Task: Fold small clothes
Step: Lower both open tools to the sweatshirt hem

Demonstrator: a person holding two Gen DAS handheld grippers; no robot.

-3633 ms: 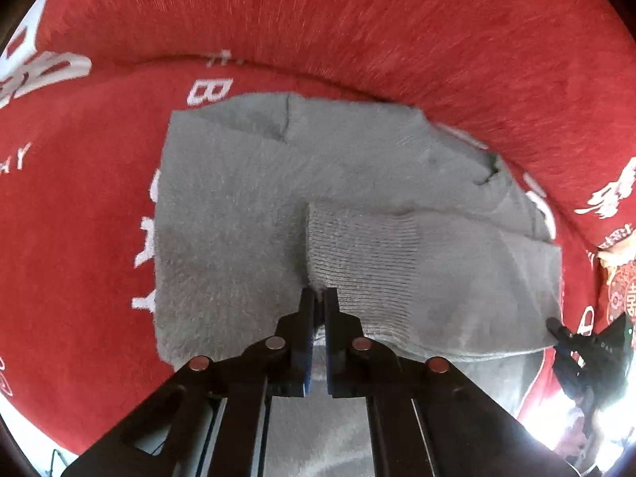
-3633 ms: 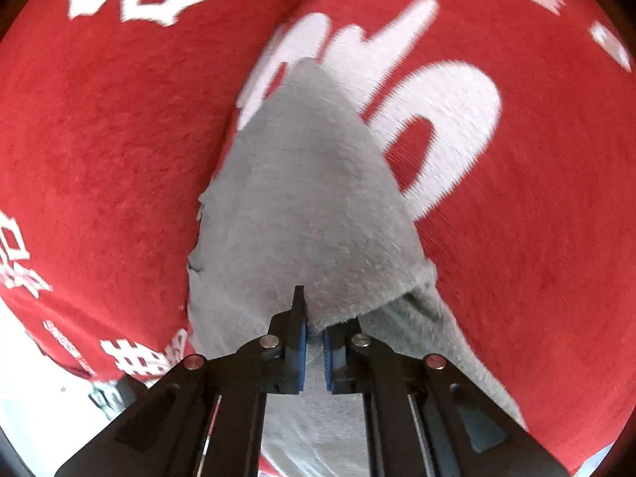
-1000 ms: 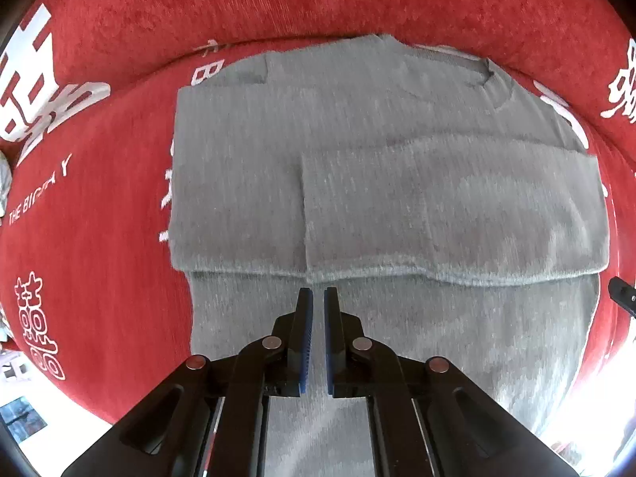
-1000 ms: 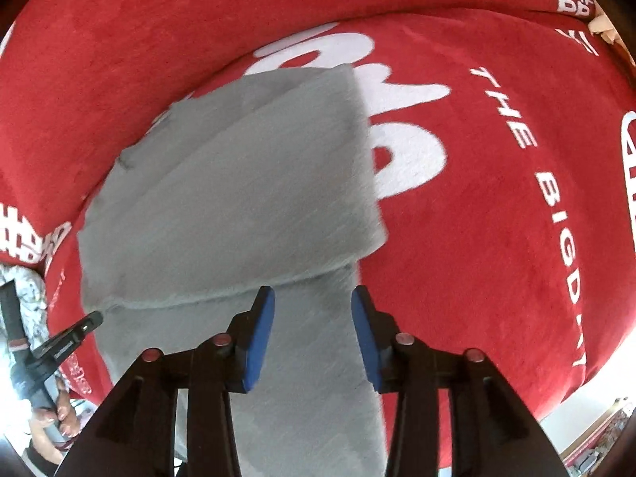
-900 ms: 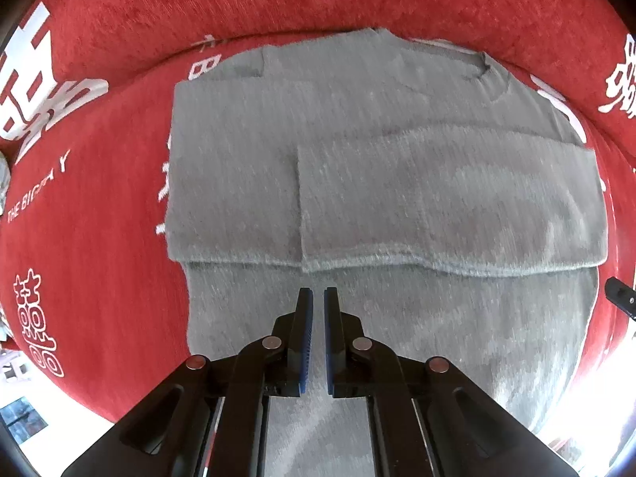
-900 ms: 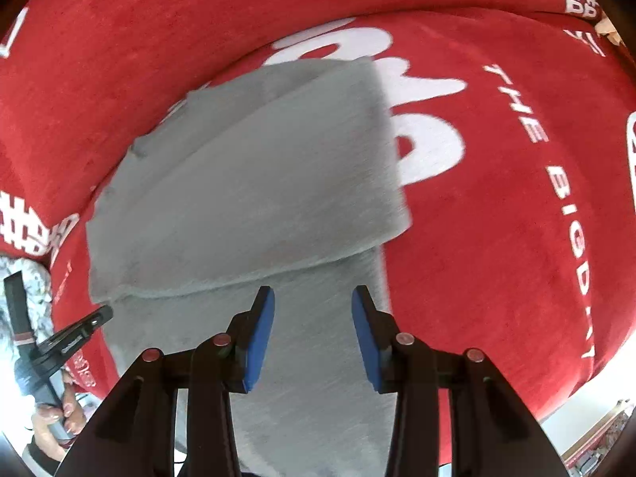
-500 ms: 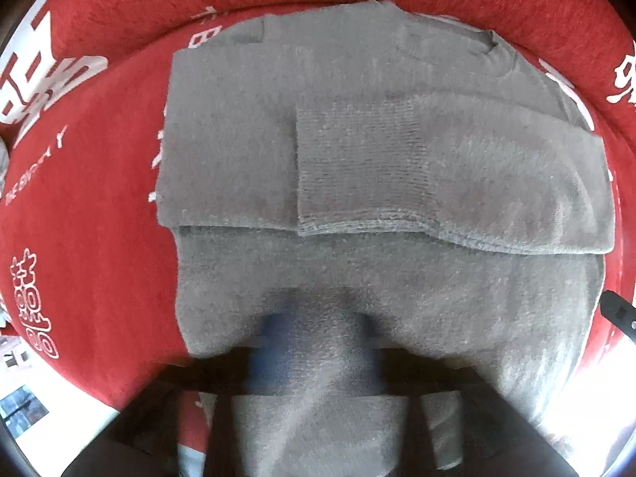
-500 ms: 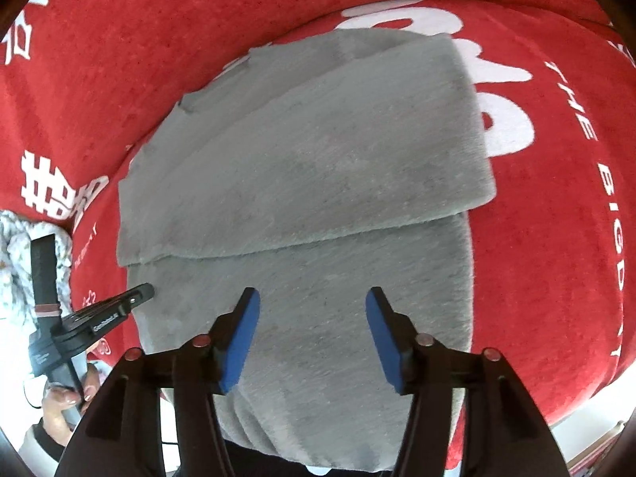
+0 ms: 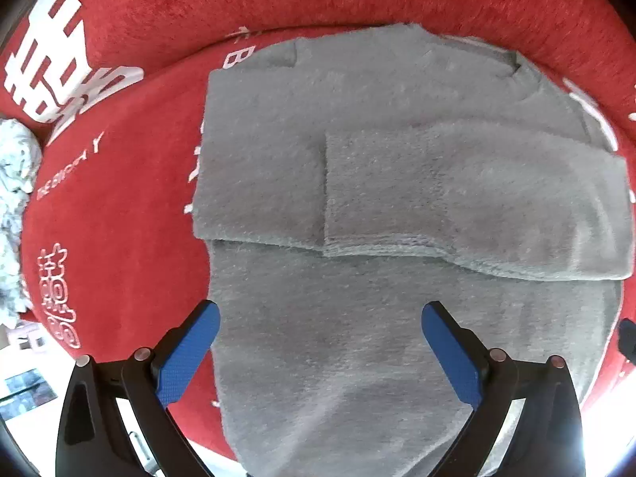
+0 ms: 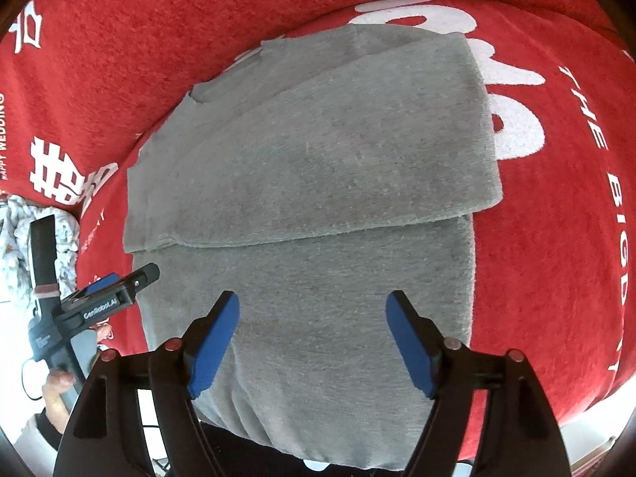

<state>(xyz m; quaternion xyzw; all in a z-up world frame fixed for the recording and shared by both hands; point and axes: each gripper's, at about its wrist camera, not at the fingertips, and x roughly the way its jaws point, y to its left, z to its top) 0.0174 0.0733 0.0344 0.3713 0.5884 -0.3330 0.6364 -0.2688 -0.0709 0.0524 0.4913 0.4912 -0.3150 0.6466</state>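
Note:
A grey fuzzy sweater [image 9: 357,206] lies flat on a red blanket [image 9: 119,206], with both sleeves folded across its upper body; the top sleeve [image 9: 457,194] ends in a cuff near the middle. The sweater's hem hangs over the near edge. It also shows in the right wrist view [image 10: 318,183]. My left gripper [image 9: 320,314] is open and empty above the sweater's lower body. My right gripper [image 10: 312,302] is open and empty above the same lower part, nearer the right side. The left gripper also shows in the right wrist view [image 10: 115,290], at the sweater's left edge.
The red blanket [image 10: 556,198] with white lettering covers the whole surface. A pale patterned cloth [image 9: 12,183] lies off the blanket's left edge, also visible in the right wrist view [image 10: 16,230]. The blanket's near edge drops off below both grippers.
Both grippers let go of the sleeves and pulled back toward the hem. The left gripper went from shut to wide open; the right opened wider. The sleeves now lie flat.

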